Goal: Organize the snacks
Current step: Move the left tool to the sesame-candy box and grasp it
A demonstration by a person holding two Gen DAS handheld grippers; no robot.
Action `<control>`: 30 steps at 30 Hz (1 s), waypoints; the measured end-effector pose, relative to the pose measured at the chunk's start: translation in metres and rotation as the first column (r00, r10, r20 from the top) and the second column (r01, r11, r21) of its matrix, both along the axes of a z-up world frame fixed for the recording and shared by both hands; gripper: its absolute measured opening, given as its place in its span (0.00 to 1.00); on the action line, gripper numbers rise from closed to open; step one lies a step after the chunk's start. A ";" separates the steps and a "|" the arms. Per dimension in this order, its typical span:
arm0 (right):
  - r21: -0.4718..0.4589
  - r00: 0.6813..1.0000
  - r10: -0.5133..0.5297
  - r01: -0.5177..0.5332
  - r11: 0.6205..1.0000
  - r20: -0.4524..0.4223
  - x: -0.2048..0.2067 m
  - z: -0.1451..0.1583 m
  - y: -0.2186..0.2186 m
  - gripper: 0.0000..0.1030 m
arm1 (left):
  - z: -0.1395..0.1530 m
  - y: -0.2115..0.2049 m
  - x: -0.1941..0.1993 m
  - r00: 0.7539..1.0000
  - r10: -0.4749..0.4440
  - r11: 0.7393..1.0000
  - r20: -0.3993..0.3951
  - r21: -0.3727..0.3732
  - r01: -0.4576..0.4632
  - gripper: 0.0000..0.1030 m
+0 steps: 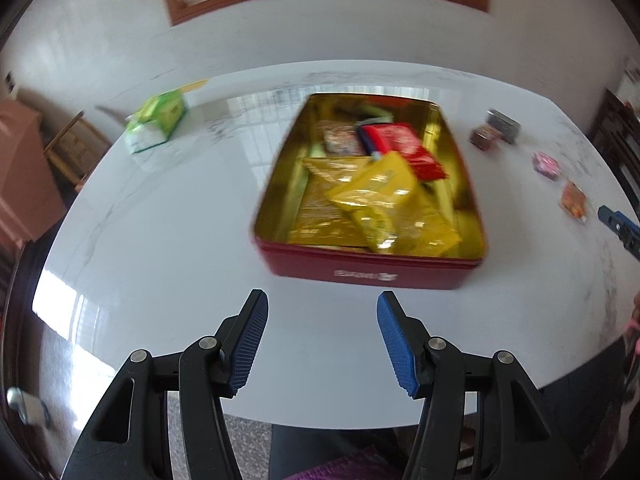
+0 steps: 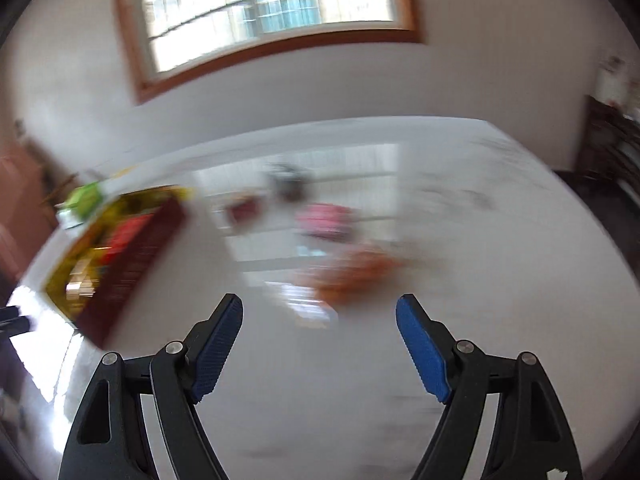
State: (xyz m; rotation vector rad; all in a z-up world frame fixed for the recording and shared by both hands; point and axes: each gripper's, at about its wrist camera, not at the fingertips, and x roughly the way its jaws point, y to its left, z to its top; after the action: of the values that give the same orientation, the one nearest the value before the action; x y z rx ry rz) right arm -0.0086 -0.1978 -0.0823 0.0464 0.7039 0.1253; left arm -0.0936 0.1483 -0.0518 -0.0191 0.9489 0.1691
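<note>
Orange snack packet (image 2: 352, 276) lies dead ahead of the right gripper (image 2: 320, 340), jaws spread and empty; left gripper (image 1: 322, 340), also spread, faces the red tin (image 1: 372, 268).

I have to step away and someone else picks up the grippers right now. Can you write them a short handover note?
Left gripper: open, empty, over the table in front of the red tin.
Right gripper: open, empty, facing the loose snacks; that view is blurred.
Done: the tin holds yellow packets, a red packet and a few more.
Left: right of the tin on the table lie an orange packet, a pink packet, a dark red snack and a small grey tin.
The green tissue pack sits far left.
</note>
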 end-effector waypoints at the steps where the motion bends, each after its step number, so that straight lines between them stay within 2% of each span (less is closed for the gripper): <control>1: -0.019 1.000 -0.030 0.030 0.999 -0.006 0.003 -0.003 -0.012 0.74 | 0.001 -0.005 0.002 1.000 -0.019 1.000 -0.005 -0.003 0.019 0.56; 3: -0.043 0.996 -0.088 0.087 0.995 -0.025 0.009 -0.008 -0.037 0.74 | 0.006 -0.017 0.009 0.998 -0.067 0.998 -0.013 -0.016 0.067 0.56; 9: -0.018 0.979 -0.186 0.186 0.982 -0.077 0.030 -0.024 -0.086 0.75 | 0.028 -0.051 0.042 0.984 -0.179 0.983 -0.015 -0.051 0.178 0.56; 13: 0.037 0.967 -0.222 0.228 0.973 -0.127 0.042 -0.033 -0.105 0.75 | 0.037 -0.078 0.072 0.972 -0.235 0.972 -0.017 -0.011 0.235 0.56; 15: 0.051 0.965 -0.226 0.234 0.971 -0.130 0.041 -0.032 -0.111 0.80 | 0.040 -0.092 0.090 0.960 -0.278 0.960 -0.027 0.011 0.278 0.56; 19: 0.044 0.967 -0.215 0.223 0.974 -0.140 0.048 -0.036 -0.109 0.90 | 0.041 -0.117 0.132 0.934 -0.356 0.934 -0.032 0.016 0.356 0.56; 22: 0.013 0.973 -0.179 0.182 0.983 -0.143 0.048 -0.036 -0.097 0.90 | 0.037 -0.132 0.169 0.916 -0.400 0.915 -0.039 0.036 0.401 0.56; 25: -0.001 0.977 -0.156 0.157 0.988 -0.144 0.048 -0.037 -0.092 0.90 | 0.028 -0.150 0.206 0.887 -0.456 0.887 -0.073 0.037 0.460 0.56; 28: 0.014 0.980 -0.143 0.146 0.989 -0.140 0.047 -0.037 -0.093 0.90 | 0.014 -0.167 0.237 0.846 -0.519 0.851 -0.122 0.019 0.524 0.56; 30: 0.024 0.980 -0.142 0.147 0.989 -0.138 0.046 -0.037 -0.095 0.90 | 0.001 -0.178 0.257 0.831 -0.531 0.836 -0.167 0.054 0.546 0.56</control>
State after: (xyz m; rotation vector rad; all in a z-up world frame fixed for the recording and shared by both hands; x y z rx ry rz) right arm 0.0377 -0.2929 -0.1196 0.1392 0.8317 -0.0054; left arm 0.1638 -0.0297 -0.0503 0.3590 1.0565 -0.3147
